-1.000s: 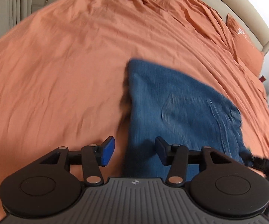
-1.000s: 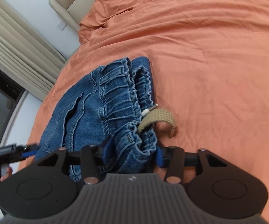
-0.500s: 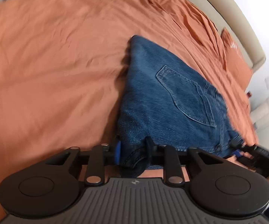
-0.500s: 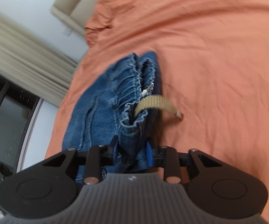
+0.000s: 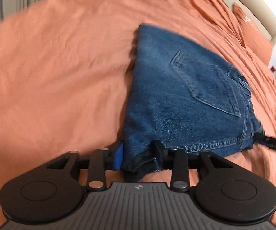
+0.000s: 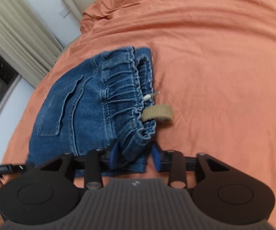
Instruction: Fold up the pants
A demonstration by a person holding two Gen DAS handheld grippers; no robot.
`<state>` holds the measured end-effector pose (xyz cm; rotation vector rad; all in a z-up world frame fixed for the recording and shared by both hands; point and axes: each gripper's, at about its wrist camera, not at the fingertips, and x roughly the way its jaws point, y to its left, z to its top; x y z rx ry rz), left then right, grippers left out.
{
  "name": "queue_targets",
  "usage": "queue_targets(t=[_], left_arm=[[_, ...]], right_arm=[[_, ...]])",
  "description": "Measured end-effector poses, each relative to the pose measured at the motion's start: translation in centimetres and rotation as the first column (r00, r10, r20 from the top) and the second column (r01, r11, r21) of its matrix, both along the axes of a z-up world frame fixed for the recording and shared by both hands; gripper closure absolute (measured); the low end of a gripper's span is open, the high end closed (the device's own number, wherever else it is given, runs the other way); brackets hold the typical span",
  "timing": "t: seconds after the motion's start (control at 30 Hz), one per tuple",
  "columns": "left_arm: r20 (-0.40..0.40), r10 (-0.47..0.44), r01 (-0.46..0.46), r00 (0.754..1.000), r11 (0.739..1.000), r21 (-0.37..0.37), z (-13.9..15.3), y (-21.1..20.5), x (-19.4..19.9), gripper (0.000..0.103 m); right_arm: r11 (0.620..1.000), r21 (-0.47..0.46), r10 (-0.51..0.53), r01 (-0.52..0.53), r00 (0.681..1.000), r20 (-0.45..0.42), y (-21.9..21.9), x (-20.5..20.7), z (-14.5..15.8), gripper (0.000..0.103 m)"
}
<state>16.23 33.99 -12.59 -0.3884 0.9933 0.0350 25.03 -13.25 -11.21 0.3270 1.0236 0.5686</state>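
Folded blue denim pants (image 5: 185, 95) lie on the orange bed sheet (image 5: 51, 76), back pocket up. My left gripper (image 5: 138, 152) is at their near corner, its jaws opening, with the denim corner loose between the pads. My right gripper (image 6: 134, 155) is at the gathered waistband (image 6: 126, 88) end of the pants (image 6: 76, 111). Its jaws are opening too: the waistband corner lies between them, and a strip of sheet shows beside the right pad. A tan cord loop (image 6: 157, 113) sticks out of the waistband. The right gripper's tip (image 5: 272, 143) shows in the left view.
The orange sheet (image 6: 224, 76) spreads wide around the pants. An orange pillow (image 5: 252, 36) and a beige headboard (image 5: 262, 9) lie at the far right in the left view. Beige curtains (image 6: 13, 28) and a window are left of the bed edge.
A second ago the left jaws stood open short of the pants; they then closed on the corner. Both grippers pinched denim half a second ago, and both now stand wider.
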Motion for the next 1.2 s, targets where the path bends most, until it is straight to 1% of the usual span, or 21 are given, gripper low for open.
queue_targets(t=[0.07, 0.13, 0.17, 0.23, 0.33, 0.37, 0.43, 0.47, 0.5, 0.57, 0.6, 0.67, 0.73, 0.77, 0.8, 0.87, 0.93, 1.0, 1.03, 1.13, 1.2], left_arm=[[0.050, -0.012, 0.009, 0.999, 0.997, 0.076, 1.9, -0.8, -0.4, 0.058], [0.101, -0.026, 0.015, 0.994, 0.994, 0.108, 3.3, -1.2, -0.1, 0.058], [0.122, -0.030, 0.016, 0.992, 0.993, 0.115, 3.8, -1.3, 0.4, 0.058], [0.157, -0.029, 0.009, 0.987, 0.992, 0.123, 4.4, -1.9, 1.9, 0.058], [0.206, -0.014, -0.010, 0.978, 0.993, 0.115, 4.5, -2.5, 4.7, 0.058], [0.218, 0.000, -0.024, 0.976, 0.994, 0.106, 4.3, -2.6, 5.5, 0.058], [0.236, 0.014, -0.037, 0.972, 0.995, 0.094, 3.7, -2.6, 7.0, 0.060], [0.243, 0.019, -0.043, 0.970, 0.995, 0.092, 3.3, -2.5, 7.7, 0.060], [0.245, 0.021, -0.044, 0.969, 0.995, 0.090, 2.9, -2.4, 8.4, 0.061], [0.236, 0.026, -0.049, 0.971, 0.995, 0.090, 1.9, -2.0, 9.7, 0.065], [0.230, 0.029, -0.051, 0.973, 0.995, 0.090, 1.3, -1.8, 10.0, 0.068], [0.210, 0.033, -0.054, 0.977, 0.994, 0.095, -0.1, -1.4, 10.9, 0.075], [0.194, 0.034, -0.053, 0.980, 0.994, 0.095, -1.5, -1.0, 11.5, 0.083], [0.183, 0.039, -0.056, 0.982, 0.994, 0.091, -2.2, -0.7, 11.7, 0.086], [0.170, 0.045, -0.062, 0.984, 0.994, 0.094, -2.7, -0.6, 11.9, 0.093], [0.168, 0.054, -0.070, 0.984, 0.994, 0.089, -3.1, -0.4, 11.9, 0.095], [0.179, 0.067, -0.084, 0.982, 0.992, 0.091, -2.3, -0.5, 11.4, 0.095], [0.213, 0.068, -0.095, 0.975, 0.988, 0.120, -0.8, -1.2, 10.2, 0.092], [0.232, 0.057, -0.092, 0.971, 0.986, 0.141, 0.0, -1.9, 9.3, 0.088], [0.273, -0.005, -0.048, 0.962, 0.981, 0.187, 1.8, -4.3, 7.0, 0.087], [0.294, -0.051, -0.013, 0.954, 0.977, 0.214, 2.3, -5.9, 5.4, 0.086]], right_arm=[[0.999, -0.034, 0.016, -0.014, 0.998, 0.065, -0.9, -0.7, 1.8, 0.065], [0.998, -0.060, 0.034, -0.026, 0.991, 0.131, -1.5, -0.8, 3.6, 0.065], [0.997, -0.071, 0.041, -0.030, 0.986, 0.159, -1.4, -0.7, 4.3, 0.066], [0.995, -0.087, 0.065, -0.047, 0.975, 0.215, -0.4, 0.1, 5.4, 0.076], [0.994, -0.093, 0.086, -0.064, 0.964, 0.251, 2.2, 2.0, 5.9, 0.077], [0.993, -0.100, 0.091, -0.067, 0.962, 0.258, 3.3, 2.8, 5.9, 0.077], [0.988, -0.141, 0.097, -0.058, 0.954, 0.283, 5.5, 4.5, 5.7, 0.081], [0.986, -0.156, 0.101, -0.057, 0.950, 0.294, 6.4, 5.3, 5.4, 0.089], [0.985, -0.165, 0.107, -0.059, 0.949, 0.298, 7.2, 6.0, 5.2, 0.091], [0.982, -0.182, 0.104, -0.052, 0.951, 0.290, 8.1, 7.5, 4.4, 0.092], [0.979, -0.199, 0.098, -0.041, 0.953, 0.286, 8.5, 8.2, 3.8, 0.096], [0.977, -0.210, 0.090, -0.033, 0.959, 0.268, 9.1, 9.5, 2.4, 0.097], [0.975, -0.218, 0.088, -0.031, 0.962, 0.259, 9.3, 10.2, 1.1, 0.103], [0.975, -0.219, 0.089, -0.032, 0.963, 0.256, 9.3, 10.6, 0.5, 0.103], [0.977, -0.212, 0.086, -0.033, 0.964, 0.250, 9.2, 10.9, 0.0, 0.103], [0.980, -0.196, 0.080, -0.031, 0.966, 0.245, 9.1, 11.2, -0.4, 0.103], [0.981, -0.194, 0.079, -0.030, 0.965, 0.249, 9.1, 11.1, 0.1, 0.103], [0.986, -0.163, 0.073, -0.025, 0.953, 0.295, 8.6, 9.9, 1.5, 0.096], [0.988, -0.152, 0.076, -0.027, 0.942, 0.327, 8.3, 8.8, 2.4, 0.093], [0.985, -0.157, 0.129, -0.067, 0.897, 0.422, 8.8, 4.4, 4.4, 0.093], [0.980, -0.164, 0.175, -0.112, 0.877, 0.448, 9.6, 1.7, 4.7, 0.092]])
